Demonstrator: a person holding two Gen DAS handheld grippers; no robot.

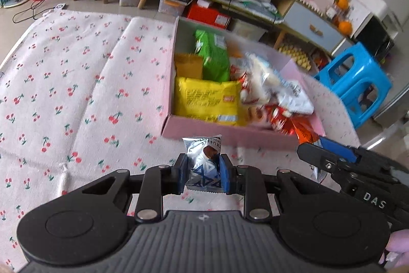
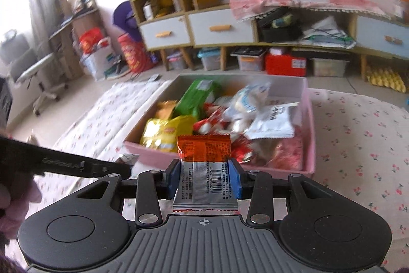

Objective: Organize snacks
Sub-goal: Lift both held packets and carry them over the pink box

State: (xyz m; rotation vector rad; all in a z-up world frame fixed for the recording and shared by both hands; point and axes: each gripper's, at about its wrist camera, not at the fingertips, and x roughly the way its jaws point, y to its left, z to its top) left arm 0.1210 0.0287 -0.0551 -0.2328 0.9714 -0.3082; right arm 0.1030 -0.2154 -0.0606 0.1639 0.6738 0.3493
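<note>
My left gripper (image 1: 203, 172) is shut on a small silver and blue chocolate packet (image 1: 204, 165), held just short of the near wall of a pink box (image 1: 204, 133). The box holds a yellow bag (image 1: 208, 101), a green bag (image 1: 213, 56) and several white and red packets. My right gripper (image 2: 203, 177) is shut on an orange and silver snack packet (image 2: 204, 170), also just before the pink box (image 2: 310, 134). In the left wrist view the right gripper (image 1: 332, 157) reaches in from the right with the orange packet (image 1: 305, 133) at its tip.
The box rests on a white cloth with a cherry print (image 1: 64, 94). A blue plastic stool (image 1: 358, 83) stands to the right. Low cabinets with drawers (image 2: 194, 28) and storage bins line the far wall. An office chair (image 2: 30, 68) stands at the left.
</note>
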